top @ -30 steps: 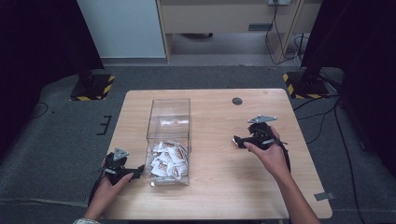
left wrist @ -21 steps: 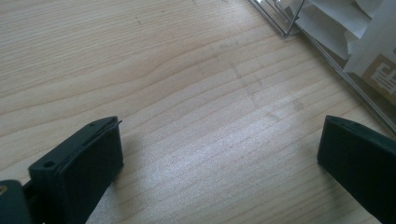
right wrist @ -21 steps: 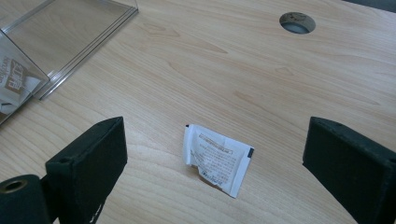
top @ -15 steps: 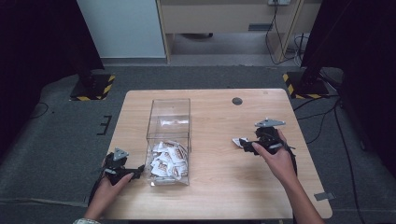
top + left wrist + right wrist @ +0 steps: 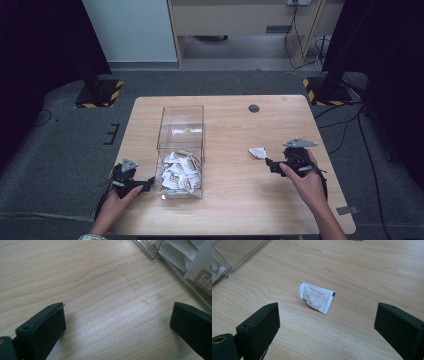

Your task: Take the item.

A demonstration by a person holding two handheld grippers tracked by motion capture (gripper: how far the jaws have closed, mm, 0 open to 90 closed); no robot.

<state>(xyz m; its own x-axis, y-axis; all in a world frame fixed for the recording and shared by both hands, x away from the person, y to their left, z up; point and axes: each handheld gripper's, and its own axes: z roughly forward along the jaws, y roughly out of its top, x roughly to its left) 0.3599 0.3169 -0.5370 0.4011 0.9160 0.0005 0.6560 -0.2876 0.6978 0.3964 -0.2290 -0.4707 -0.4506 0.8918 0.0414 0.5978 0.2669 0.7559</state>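
A small white sachet (image 5: 258,151) lies loose on the wooden table (image 5: 235,200), right of centre. It also lies flat ahead of the jaws in the right gripper view, sachet (image 5: 316,297). My right gripper (image 5: 270,162) rests just right of it, open, with nothing between the jaws (image 5: 327,327). A clear plastic box (image 5: 181,125) stands left of centre with several white and brown sachets (image 5: 179,171) piled at its near end. My left gripper (image 5: 146,184) sits on the table at the box's near left corner, open and empty (image 5: 117,325).
A dark round grommet (image 5: 254,108) sits in the table's far right part. Beyond the table stand a white panel (image 5: 130,30), a wooden cabinet (image 5: 235,20) and two yellow-black striped stand bases (image 5: 100,95) on the grey floor.
My right gripper has drawn back to the right and toward me, leaving the small sachet lying on the table. The left gripper has stayed put.
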